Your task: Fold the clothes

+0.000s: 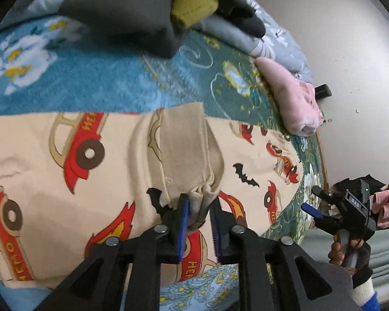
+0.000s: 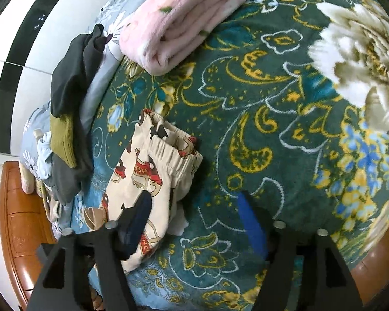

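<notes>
While the cream car-print pants point(image 1: 85, 160) lie spread across the floral blanket point(image 1: 111, 83) on the bed, the left tongs point(image 1: 198, 223) are clamped on a bunched fold of the cream fabric, blue pads point(image 1: 182, 229) pinching it from both sides. A flap of the same cloth is folded up over the garment just above the grip. Red cars, flames and black bats print the fabric. Beyond it, a dark grey garment pile point(image 1: 132, 13) with an olive knit piece point(image 1: 194, 5) sits at the far edge of the blanket. A folded pink fleece point(image 1: 290, 98) lies further right, near the bed's edge. At far right the right tongs point(image 1: 316, 204) hang off the bed side, gripped by a hand point(image 1: 347, 248).

From the right wrist view, the dark pile point(image 2: 70, 77) and olive piece point(image 2: 63, 140) lie at left, the pants' elastic waistband point(image 2: 173, 155) in the middle. Right tongs point(image 2: 194, 215) stand wide apart, nothing between them; the left finger point(image 2: 137, 220) overlaps the pants in the view, contact unclear, and the blue-padded right one point(image 2: 251, 223) is over bare blanket point(image 2: 285, 103). Pink fleece point(image 2: 184, 18) is at top.
</notes>
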`<state>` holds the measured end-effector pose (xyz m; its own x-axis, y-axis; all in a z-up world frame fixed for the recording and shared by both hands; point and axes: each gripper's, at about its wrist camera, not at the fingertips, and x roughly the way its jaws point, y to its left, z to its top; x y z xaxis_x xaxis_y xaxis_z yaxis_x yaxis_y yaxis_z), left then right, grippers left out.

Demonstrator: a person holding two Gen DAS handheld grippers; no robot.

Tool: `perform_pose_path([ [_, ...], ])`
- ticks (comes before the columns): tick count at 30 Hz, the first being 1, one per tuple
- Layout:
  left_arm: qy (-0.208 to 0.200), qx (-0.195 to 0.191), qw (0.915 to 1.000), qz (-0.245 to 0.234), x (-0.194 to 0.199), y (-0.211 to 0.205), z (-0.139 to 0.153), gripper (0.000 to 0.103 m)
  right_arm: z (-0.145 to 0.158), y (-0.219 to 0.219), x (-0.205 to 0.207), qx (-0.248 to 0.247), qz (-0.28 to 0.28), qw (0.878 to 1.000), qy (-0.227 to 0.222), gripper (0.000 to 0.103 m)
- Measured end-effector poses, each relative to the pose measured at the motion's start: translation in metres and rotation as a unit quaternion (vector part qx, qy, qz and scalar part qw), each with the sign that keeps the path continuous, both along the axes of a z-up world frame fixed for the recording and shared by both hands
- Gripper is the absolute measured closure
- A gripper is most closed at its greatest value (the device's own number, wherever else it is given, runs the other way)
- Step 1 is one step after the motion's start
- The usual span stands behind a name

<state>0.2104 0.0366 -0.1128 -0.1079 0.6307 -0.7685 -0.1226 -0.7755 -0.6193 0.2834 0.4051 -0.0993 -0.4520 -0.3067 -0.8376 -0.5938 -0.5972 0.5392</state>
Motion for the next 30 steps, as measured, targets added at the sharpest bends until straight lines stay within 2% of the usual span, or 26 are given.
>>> perform_pose_path([
  [2,-0.010,0.010,0.9998,-0.012,-0.001,0.001,0.001,0.056,-0.006,0.001,-0.001,-0.011,-0.003,1.000,0.004,0.032],
  [4,-0.010,0.019,0.9996,-0.015,-0.001,-0.002,0.007,0.055,-0.012,0.003,-0.004,-0.020,-0.005,1.000,0.004,0.032],
  [10,-0.002,0.035,0.9977,0.059,-0.019,-0.034,0.011,0.052,-0.025,0.010,-0.018,-0.043,-0.008,0.999,0.022,0.032],
  [14,-0.023,0.007,0.9965,0.080,-0.030,-0.035,-0.008,0.055,-0.033,0.013,-0.030,-0.050,-0.005,0.999,0.014,0.032],
  [18,-0.020,-0.031,0.9986,0.037,-0.032,-0.006,-0.015,0.055,-0.034,0.012,-0.039,-0.048,0.004,0.999,0.013,0.034],
  [19,-0.017,-0.050,0.9982,0.026,-0.032,0.002,-0.017,0.055,-0.034,0.011,-0.041,-0.047,0.006,0.999,0.011,0.043],
  [20,-0.014,-0.070,0.9974,0.014,-0.033,0.010,-0.019,0.055,-0.033,0.010,-0.043,-0.044,0.008,0.999,0.006,0.061],
  [23,-0.016,-0.089,0.9959,0.002,-0.035,0.018,-0.020,0.055,-0.026,0.004,-0.051,-0.025,0.015,0.999,-0.012,0.077],
  [27,-0.018,-0.061,0.9975,0.030,-0.033,-0.020,-0.005,0.055,0.006,-0.005,-0.058,-0.001,0.034,0.999,0.005,0.081],
  [30,-0.016,-0.034,0.9973,0.063,-0.029,-0.061,0.009,0.055,0.053,-0.029,-0.069,0.044,0.078,0.995,0.033,0.081],
])
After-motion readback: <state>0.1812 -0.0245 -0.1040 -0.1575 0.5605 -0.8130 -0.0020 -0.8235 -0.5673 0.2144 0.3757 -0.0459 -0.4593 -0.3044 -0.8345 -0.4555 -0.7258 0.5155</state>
